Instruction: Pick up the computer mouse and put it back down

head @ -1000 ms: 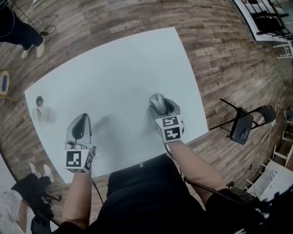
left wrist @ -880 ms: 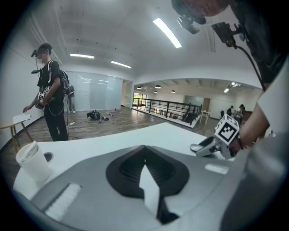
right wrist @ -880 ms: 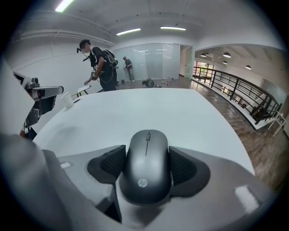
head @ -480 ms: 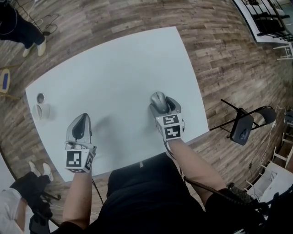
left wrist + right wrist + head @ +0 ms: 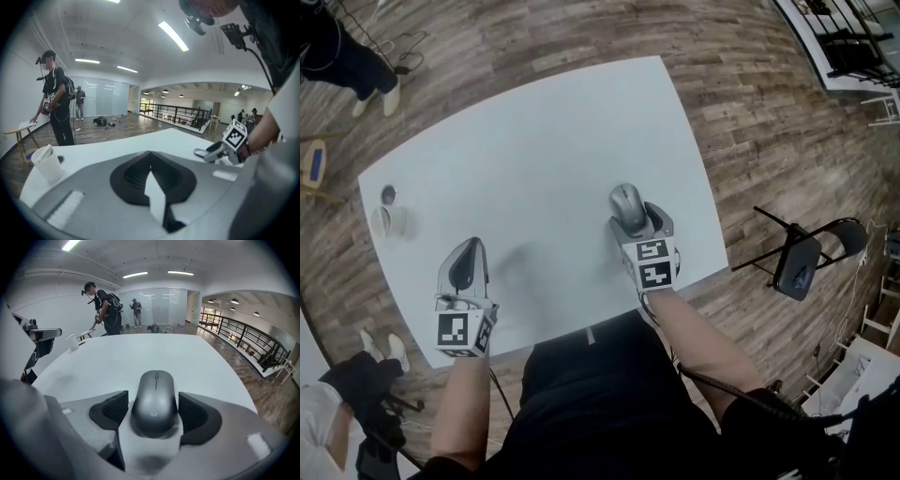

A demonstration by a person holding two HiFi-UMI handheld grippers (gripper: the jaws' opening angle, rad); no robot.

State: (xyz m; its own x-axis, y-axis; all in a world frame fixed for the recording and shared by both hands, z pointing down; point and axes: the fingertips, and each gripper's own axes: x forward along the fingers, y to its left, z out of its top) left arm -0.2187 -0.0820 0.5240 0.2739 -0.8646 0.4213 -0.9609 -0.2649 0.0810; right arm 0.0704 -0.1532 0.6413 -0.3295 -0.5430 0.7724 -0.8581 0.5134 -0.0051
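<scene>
Since the earlier frames, the right gripper (image 5: 635, 219) has been spreading its jaws a little wider, and almost nothing else has shifted: both hands sit where they were, and the computer mouse (image 5: 154, 401) keeps its spot on the white table (image 5: 534, 131).

The mouse is grey and lies flat on the tabletop, near the table's right edge as the head view shows it, with its scroll wheel pointing away from the person. It sits squarely between the right gripper's ribbed dark pads (image 5: 111, 411). The jaws stand apart, one on each side of the mouse. A thin strip of table shows between the left pad and the mouse's side, and the right pad is nearer still, so the pads flank the mouse without squeezing it.

The left gripper (image 5: 468, 253) is over the near left part of the table, well apart from the mouse. Its jaws are together at the tips with nothing between them.

A white paper cup (image 5: 391, 222) stands by the table's far left edge, with a small round dark thing just beside it. Off the table to the right, a black folding chair (image 5: 797, 262) stands on the wooden floor (image 5: 750, 103). A person (image 5: 56, 110) in dark clothes stands beyond the table's left end.
</scene>
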